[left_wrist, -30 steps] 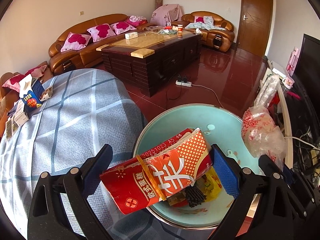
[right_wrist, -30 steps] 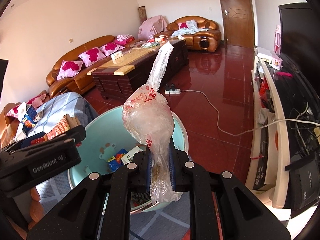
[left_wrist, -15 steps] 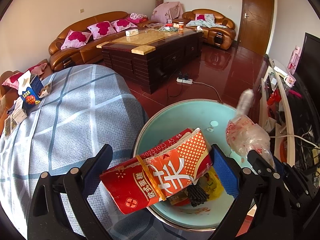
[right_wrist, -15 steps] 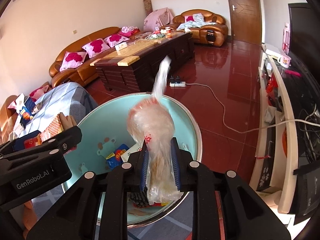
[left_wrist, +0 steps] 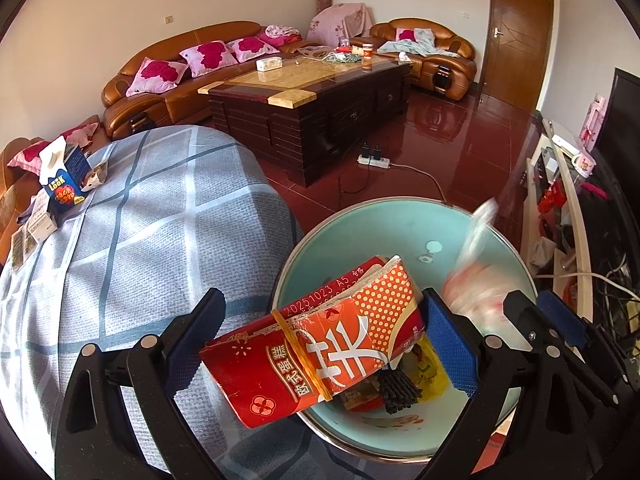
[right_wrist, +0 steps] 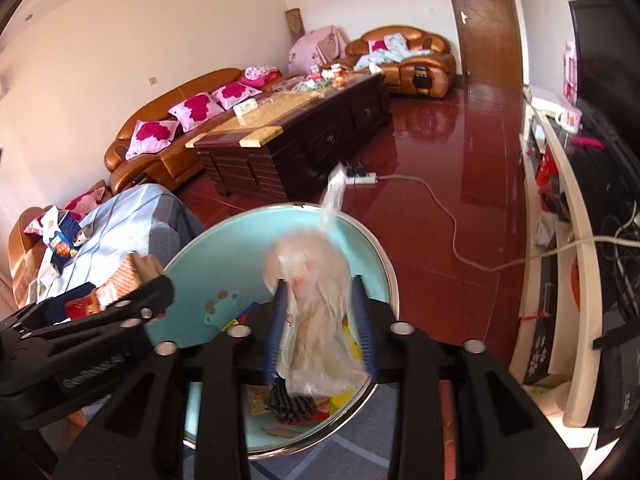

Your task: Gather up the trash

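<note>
My left gripper (left_wrist: 322, 300) is shut on a red and orange snack packet (left_wrist: 320, 344) bound with a rubber band, held over the near rim of a teal basin (left_wrist: 384, 216). The basin holds wrappers and a dark comb-like piece (left_wrist: 398, 390). Over the basin's right side my right gripper (right_wrist: 320, 300) has its jaws opening. A crumpled clear plastic bag (right_wrist: 308, 276) with red print stands between them, blurred, and no longer looks squeezed. In the left wrist view the same plastic bag (left_wrist: 472, 292) is a blur beside the right gripper's fingers (left_wrist: 520, 308).
The basin sits at the edge of a table with a blue-grey checked cloth (left_wrist: 140, 240). A blue milk carton (left_wrist: 62, 178) and small boxes stand at its far left. Beyond are a dark coffee table (left_wrist: 312, 96), brown sofas, a power strip (left_wrist: 374, 160) and a TV stand (left_wrist: 560, 200).
The right gripper has swung in over the basin and its jaws have parted from the plastic bag, which has sunk lower. The left gripper and its red packet have not moved.
</note>
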